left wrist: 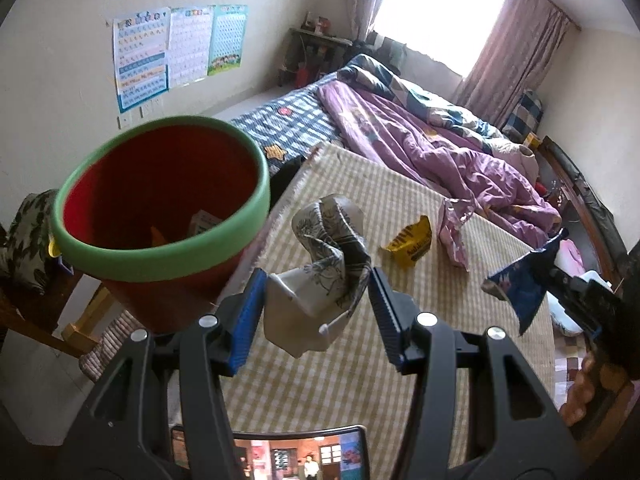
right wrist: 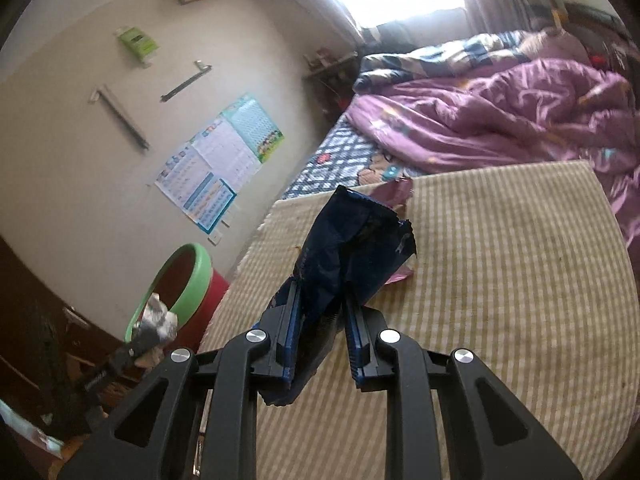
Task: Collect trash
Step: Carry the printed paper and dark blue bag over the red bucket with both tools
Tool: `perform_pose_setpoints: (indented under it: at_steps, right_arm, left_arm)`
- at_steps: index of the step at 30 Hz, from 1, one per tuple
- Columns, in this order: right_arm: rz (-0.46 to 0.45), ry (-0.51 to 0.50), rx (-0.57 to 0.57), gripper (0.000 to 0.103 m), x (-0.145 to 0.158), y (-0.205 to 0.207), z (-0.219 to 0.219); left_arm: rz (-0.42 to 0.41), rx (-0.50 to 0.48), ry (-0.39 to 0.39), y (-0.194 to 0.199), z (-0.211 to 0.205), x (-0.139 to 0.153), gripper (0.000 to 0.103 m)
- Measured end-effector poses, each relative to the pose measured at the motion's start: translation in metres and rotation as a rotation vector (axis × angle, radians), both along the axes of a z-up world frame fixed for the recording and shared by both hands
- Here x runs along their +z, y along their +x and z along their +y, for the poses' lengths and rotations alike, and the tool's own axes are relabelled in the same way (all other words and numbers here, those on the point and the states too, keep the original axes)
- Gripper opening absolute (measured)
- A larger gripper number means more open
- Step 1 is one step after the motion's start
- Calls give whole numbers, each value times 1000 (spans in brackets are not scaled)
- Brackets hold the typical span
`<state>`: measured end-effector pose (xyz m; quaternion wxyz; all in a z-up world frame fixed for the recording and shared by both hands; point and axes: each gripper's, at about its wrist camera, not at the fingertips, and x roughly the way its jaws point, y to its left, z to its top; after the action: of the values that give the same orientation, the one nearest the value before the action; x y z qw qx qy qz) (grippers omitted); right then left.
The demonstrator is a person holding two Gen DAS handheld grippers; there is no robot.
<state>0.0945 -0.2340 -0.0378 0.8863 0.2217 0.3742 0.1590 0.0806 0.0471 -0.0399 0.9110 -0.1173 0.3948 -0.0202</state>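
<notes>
My left gripper [left wrist: 318, 280] is shut on a crumpled grey-and-white patterned paper [left wrist: 328, 256] and holds it above the checked mat, just right of the red bin with a green rim [left wrist: 160, 216]. The bin holds a few scraps. My right gripper [right wrist: 320, 300] is shut on a dark blue snack wrapper [right wrist: 352, 248] above the mat; it also shows in the left wrist view [left wrist: 520, 280]. A yellow wrapper [left wrist: 412, 242] and a pink wrapper [left wrist: 452, 228] lie on the mat. The bin [right wrist: 188, 284] and the held paper [right wrist: 156, 320] show at left in the right wrist view.
The yellow-checked mat [left wrist: 360, 380] covers the bed's near part. A purple quilt [left wrist: 440, 152] is heaped beyond it. A wooden chair with a cushion [left wrist: 28, 240] stands left of the bin. Posters [left wrist: 176, 48] hang on the wall.
</notes>
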Motion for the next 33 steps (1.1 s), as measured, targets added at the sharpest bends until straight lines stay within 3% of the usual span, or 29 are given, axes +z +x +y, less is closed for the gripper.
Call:
perform_pose_setpoints:
  at_steps: [33]
  right_arm:
    - [-36, -12, 47, 21, 18, -7, 102]
  left_arm:
    - [-20, -20, -23, -15, 78, -4, 50]
